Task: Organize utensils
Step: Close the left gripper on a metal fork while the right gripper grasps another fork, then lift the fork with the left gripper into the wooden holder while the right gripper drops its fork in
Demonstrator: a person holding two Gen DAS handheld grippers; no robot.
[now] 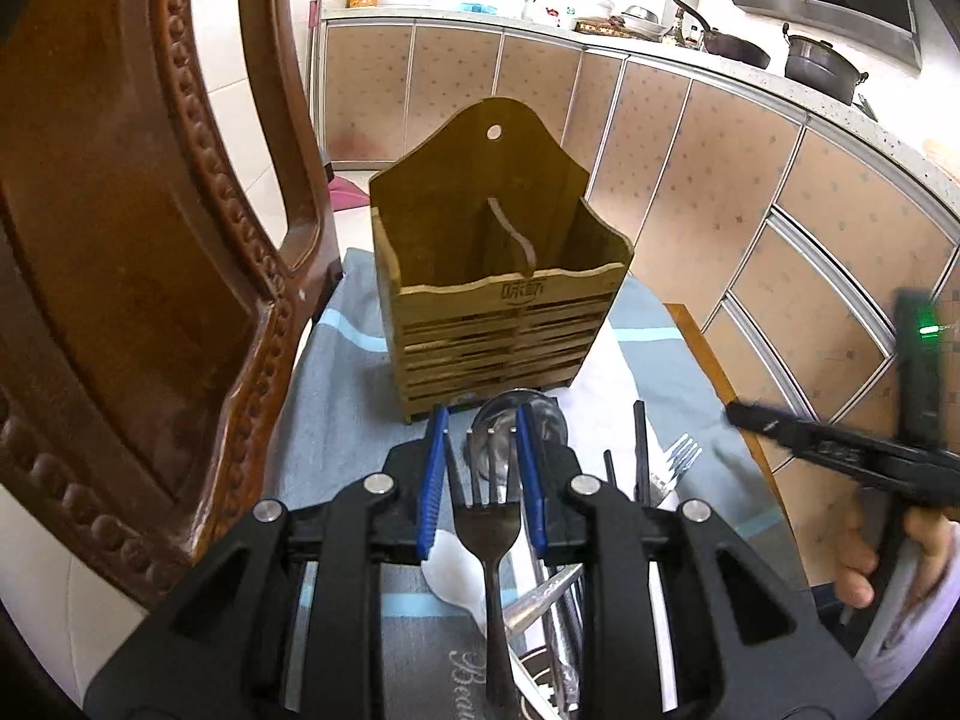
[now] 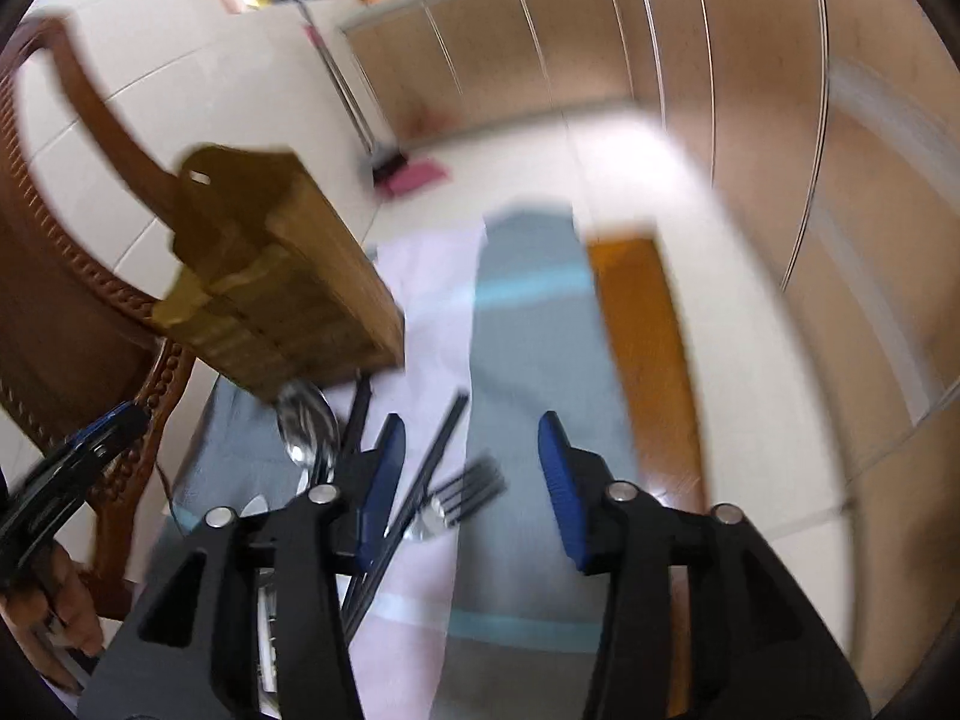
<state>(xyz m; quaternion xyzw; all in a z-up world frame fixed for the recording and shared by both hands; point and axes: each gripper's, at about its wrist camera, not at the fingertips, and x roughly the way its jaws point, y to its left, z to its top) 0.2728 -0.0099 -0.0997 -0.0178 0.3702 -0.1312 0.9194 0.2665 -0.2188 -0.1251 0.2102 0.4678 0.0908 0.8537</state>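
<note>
Closest in, the left gripper [image 1: 482, 414] has its blue pads drawn narrow around a dark fork [image 1: 487, 531], tines pointing ahead towards the wooden caddy [image 1: 498, 312]; the grip looks to be on the fork's shoulders, so it is probably not very firm. The carved chair [image 1: 120, 240] fills the space left of the caddy and nearly touches its side. A grey-blue cloth [image 1: 336, 360] lies under the caddy and spreads out in front of it. The caddy stands upright with both compartments empty, split by a curved divider. To do this step well, the fork should probably be carried over the scalloped front wall, tipped handle-down and lowered into one compartment without striking the divider. A large steel spoon [image 1: 552, 420] lies just in front of the caddy's base, directly beneath that path. Black chopsticks [image 1: 641, 450] and a second fork [image 1: 678, 456] lie in front of the caddy towards its right. The right gripper [image 2: 471, 420] hangs over them with its jaws well apart and nothing between the pads.
</note>
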